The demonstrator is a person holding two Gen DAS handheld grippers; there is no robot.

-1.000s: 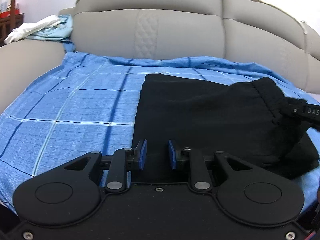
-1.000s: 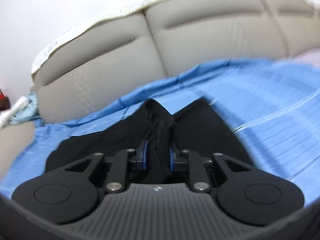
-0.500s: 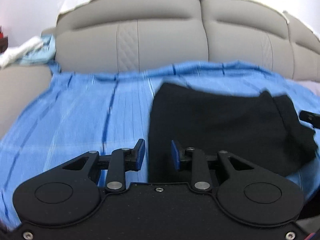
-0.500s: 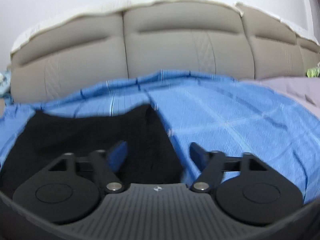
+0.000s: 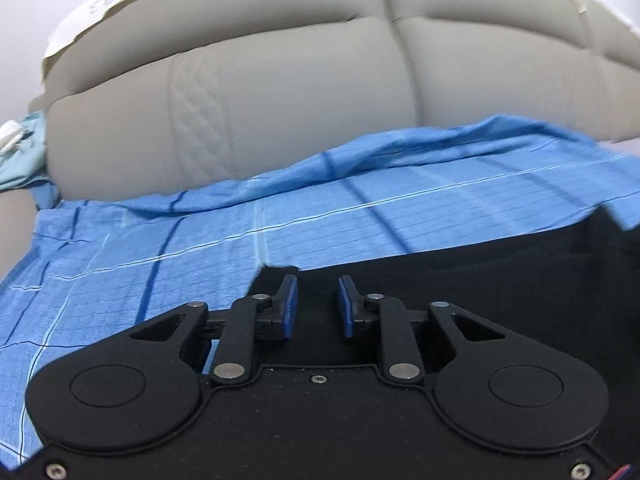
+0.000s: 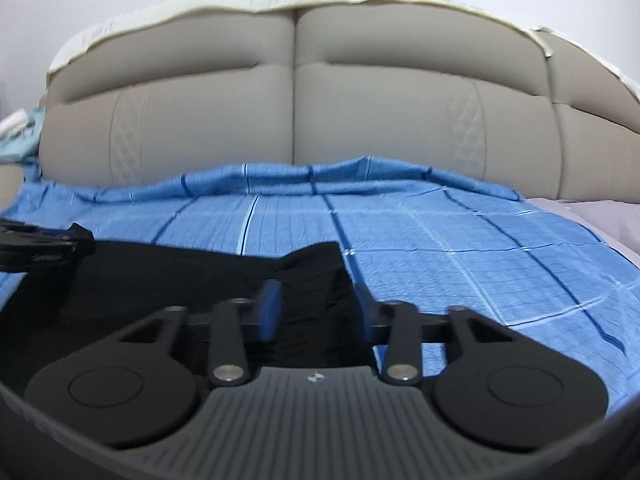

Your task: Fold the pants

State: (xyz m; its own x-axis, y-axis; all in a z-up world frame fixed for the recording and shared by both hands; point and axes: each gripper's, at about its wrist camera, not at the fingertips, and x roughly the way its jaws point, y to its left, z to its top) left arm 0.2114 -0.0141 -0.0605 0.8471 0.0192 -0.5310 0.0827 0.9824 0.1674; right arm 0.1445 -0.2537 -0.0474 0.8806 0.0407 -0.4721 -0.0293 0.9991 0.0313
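Note:
The black pants [image 5: 480, 272] lie folded flat on the blue checked sheet [image 5: 200, 240]. In the right wrist view the pants [image 6: 200, 280] fill the lower left. My left gripper [image 5: 317, 306] is open and empty, low over the pants' left corner. My right gripper [image 6: 316, 312] is open and empty over the pants' right edge, where the cloth bunches a little. The left gripper also shows in the right wrist view [image 6: 40, 244] at the far left.
A beige padded headboard [image 6: 296, 120] stands behind the bed. Light blue and white cloth [image 5: 16, 152] lies at the far left. Bare blue sheet [image 6: 480, 260] stretches to the right of the pants. A grey cover [image 6: 600, 216] lies at the far right.
My right gripper has opened and let go of the pants, which now lie flat. Both grippers have dropped lower; the left one has shifted to the pants' left corner.

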